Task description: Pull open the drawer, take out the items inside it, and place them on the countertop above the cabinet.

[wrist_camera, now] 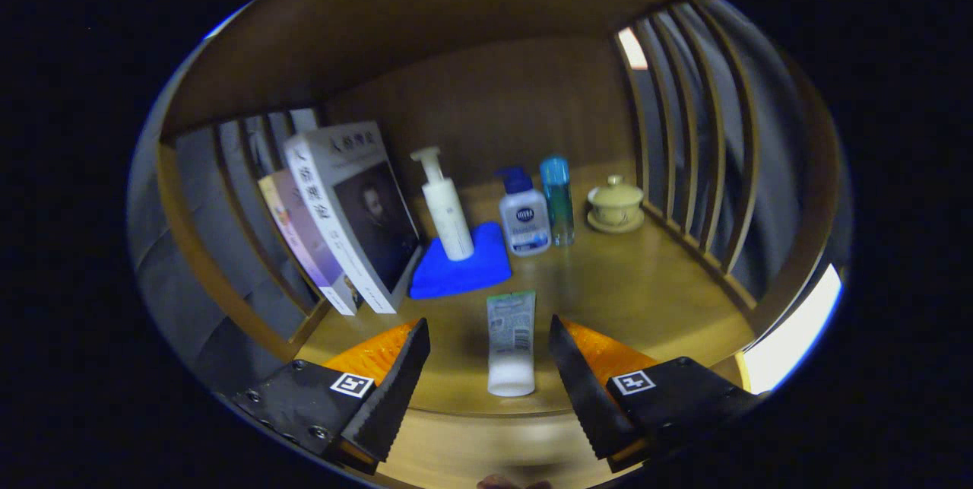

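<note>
White-capped tube lying untouched between spread gripper fingers.

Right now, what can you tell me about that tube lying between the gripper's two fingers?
The tube is a soft squeeze tube, plastic by its look, with a pale printed body, a green band at its far end and a white cap at the near end. It lies flat on the wooden countertop, lengthwise between the fingers of the open gripper. Neither finger touches it. A blue cloth lies just beyond it.

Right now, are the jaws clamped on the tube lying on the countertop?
No: the gripper is open, and the tube lies flat on the countertop between the jaws with gaps on both sides.
</note>
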Motion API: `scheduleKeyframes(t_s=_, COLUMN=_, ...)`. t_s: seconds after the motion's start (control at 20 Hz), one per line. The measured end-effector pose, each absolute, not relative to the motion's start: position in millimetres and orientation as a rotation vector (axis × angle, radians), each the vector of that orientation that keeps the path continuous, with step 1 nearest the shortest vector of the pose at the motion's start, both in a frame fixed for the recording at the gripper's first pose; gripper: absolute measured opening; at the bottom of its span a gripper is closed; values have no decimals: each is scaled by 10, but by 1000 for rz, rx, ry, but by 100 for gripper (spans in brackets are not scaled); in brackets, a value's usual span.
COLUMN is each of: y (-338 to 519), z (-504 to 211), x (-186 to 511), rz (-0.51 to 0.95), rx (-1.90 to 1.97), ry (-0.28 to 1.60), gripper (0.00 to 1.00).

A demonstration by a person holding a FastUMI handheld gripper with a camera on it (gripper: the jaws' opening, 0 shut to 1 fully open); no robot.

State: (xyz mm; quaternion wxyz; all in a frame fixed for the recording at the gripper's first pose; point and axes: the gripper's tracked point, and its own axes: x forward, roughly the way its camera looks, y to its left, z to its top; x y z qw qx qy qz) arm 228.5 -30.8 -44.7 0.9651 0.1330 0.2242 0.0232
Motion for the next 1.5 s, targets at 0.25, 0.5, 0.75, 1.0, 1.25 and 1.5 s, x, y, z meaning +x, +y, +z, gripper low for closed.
scheduleKeyframes(t_s=0.25, y=-158, z=-95, x=1629, rz=80, rx=234, ry=236, gripper=98)
scheduleKeyframes(t_s=0.5, y=-140, z=77, x=1082, rz=53, rx=229, ry=75, gripper=98)
scheduleKeyframes(t_s=0.75, y=-92, z=-150, x=588, rz=34, rx=180, ry=52, gripper=98)
scheduleKeyframes(t_s=1.0, y=-143, z=-546, x=239, rz=2, rx=157, ry=108, gripper=98)
scheduleKeyframes(t_s=1.25, y=-133, z=-762, x=-124, rz=4, rx=161, ry=147, gripper=98)
scheduleKeyframes(t_s=1.5, y=-89, z=-1025, x=-460, rz=-18, rx=138, ry=196, gripper=98)
